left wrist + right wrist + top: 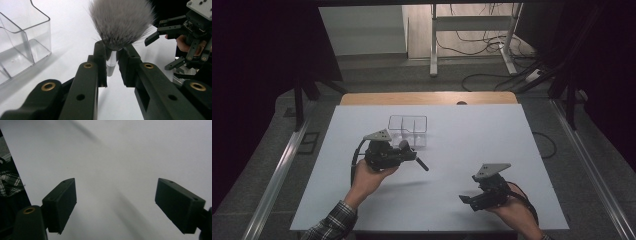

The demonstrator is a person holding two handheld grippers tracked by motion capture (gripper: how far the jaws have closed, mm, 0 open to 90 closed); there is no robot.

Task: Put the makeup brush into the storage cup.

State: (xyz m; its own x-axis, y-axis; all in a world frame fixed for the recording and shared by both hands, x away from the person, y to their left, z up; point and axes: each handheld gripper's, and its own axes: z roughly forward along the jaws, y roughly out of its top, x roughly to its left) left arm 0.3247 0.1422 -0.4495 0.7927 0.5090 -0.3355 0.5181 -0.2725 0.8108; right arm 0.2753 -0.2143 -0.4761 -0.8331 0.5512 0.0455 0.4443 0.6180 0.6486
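White sheeting covers the table [452, 200] beneath a dim room, cables trailing across the floor beyond its far edge. At left, a person's forearm in a plaid sleeve [329, 225] rises from the near edge, the left hand [369, 175] cupped under the left gripper [409, 152], which lies level and points to the right. Its jaws are clenched on the pale ferrule of a makeup brush [121, 22]; in the left gripper view the grey bristles fan out just past the jaw tips, while the high view shows the dark handle [422, 164] jutting down to the right. A clear plastic organizer [408, 127] sits just beyond that gripper. At right, the right hand [512, 210] holds the right gripper [468, 201] low near the table's near edge, aimed left, its jaws spread wide with nothing between them.
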